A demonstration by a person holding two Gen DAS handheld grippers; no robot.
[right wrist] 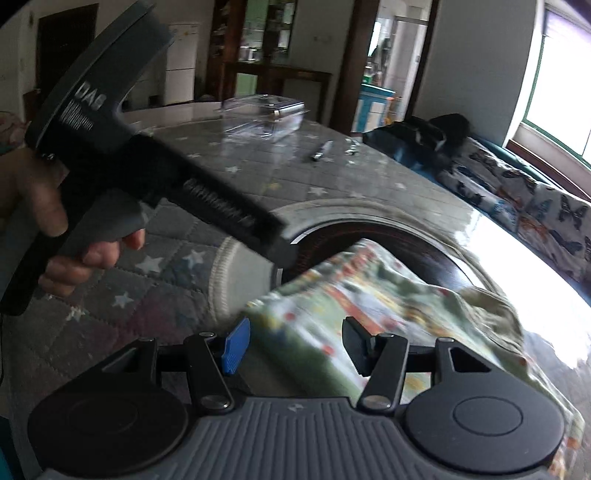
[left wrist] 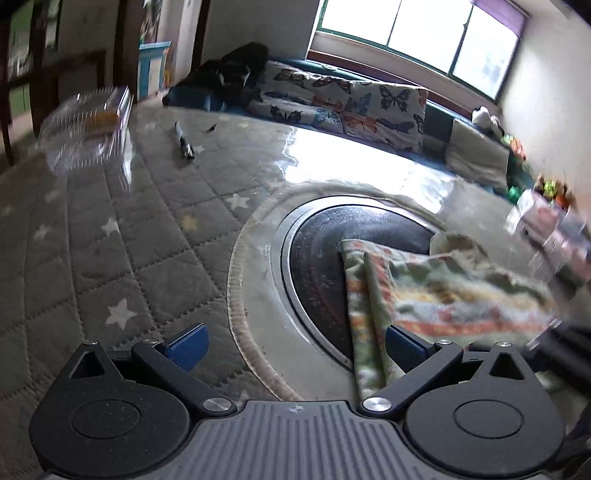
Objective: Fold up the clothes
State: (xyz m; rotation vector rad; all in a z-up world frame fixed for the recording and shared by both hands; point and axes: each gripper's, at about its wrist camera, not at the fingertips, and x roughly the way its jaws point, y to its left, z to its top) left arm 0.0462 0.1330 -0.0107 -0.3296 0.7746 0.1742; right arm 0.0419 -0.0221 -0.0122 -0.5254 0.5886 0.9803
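Bright window [left wrist: 417, 33], perhaps butterfly-print sofa [left wrist: 347, 105]

My left gripper [left wrist: 295, 350]: black linkage arms, silver pivot screws, 2 round black discs, ribbed grey centre plate with a small cross mark, blue ribbed pads [left wrist: 188, 347]. My right gripper [right wrist: 291, 347]: same build; 1 blue pad visible, other finger shows black. Right view shows left unit's grey-black body with white lettering, partly legible "DAS", and an exposed spring.

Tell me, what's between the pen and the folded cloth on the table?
In the left wrist view, starry quilted table cover and the round dark plate's rim lie between the pen and the cloth.
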